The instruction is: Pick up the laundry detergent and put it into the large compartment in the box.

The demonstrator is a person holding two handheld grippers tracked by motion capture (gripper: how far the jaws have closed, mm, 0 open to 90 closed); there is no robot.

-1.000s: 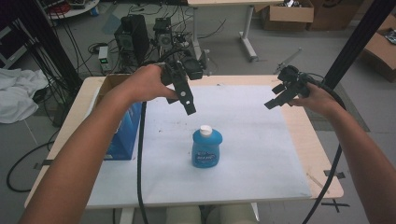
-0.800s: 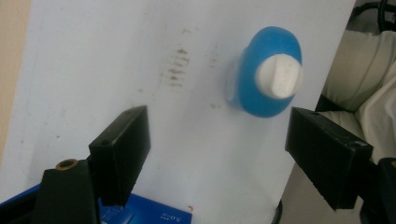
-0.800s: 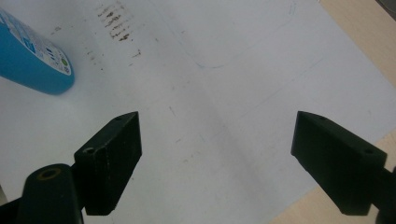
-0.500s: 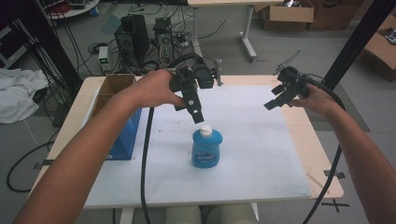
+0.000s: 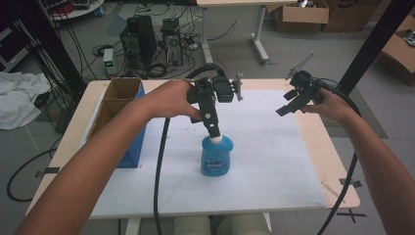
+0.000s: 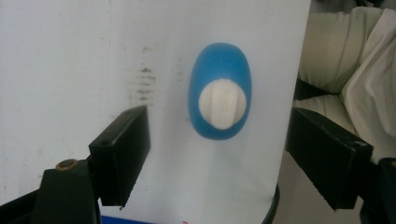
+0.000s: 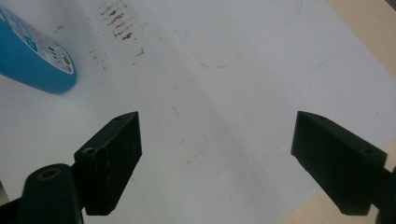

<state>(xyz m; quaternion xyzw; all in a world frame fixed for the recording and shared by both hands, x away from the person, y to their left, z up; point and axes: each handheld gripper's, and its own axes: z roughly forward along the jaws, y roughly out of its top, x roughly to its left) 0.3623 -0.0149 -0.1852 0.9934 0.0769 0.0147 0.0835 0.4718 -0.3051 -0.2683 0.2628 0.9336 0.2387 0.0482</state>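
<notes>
Blue plastic bottle (image 5: 216,157) with a white cap (image 6: 222,103), standing upright on the white-covered surface (image 5: 274,161), directly below the left tongs (image 5: 214,131). Seen along the left tongs, the cap lies between the two jaws, which stand wide apart and clear of it on both sides; nothing is gripped. The right tongs (image 5: 288,105), also spread and empty, hang well to the right of the bottle over bare surface; from them the bottle's lower body (image 7: 35,56) appears off to the upper left. A blue-sided cardboard box (image 5: 120,122) stands well to the left of the left tongs. Risk, as judged: the cap sits nearer the left jaw's side, so an uneven closure could nudge the bottle sideways and tip it; closing too high would catch only the smooth cap and slip.
</notes>
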